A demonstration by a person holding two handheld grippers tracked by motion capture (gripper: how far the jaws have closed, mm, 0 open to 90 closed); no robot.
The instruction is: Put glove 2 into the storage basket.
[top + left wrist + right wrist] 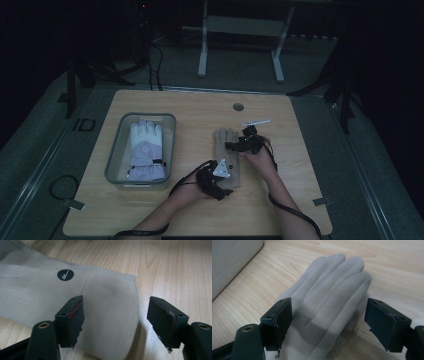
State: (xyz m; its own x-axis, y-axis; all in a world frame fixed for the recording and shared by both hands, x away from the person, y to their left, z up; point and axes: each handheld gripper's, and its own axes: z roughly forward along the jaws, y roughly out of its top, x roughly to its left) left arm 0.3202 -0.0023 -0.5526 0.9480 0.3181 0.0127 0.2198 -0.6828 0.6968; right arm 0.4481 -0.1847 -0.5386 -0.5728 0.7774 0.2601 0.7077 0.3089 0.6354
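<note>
Beige glove (227, 157) is lying flat on the table (150, 210) in the high view, right of the grey bin (114, 155) holding a white glove (146, 150); pairing appears unfinished.

Left gripper (116, 322) is straddling the cuff edge, jaws apart, not yet pressing.

Right gripper (328, 323) is hovering unclenched over the glove's fingers; contact underneath is hard to judge.

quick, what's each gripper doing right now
Left gripper: open, jaws astride the cuff of the flat beige fabric glove.
Right gripper: open over the glove's fingers.
</note>
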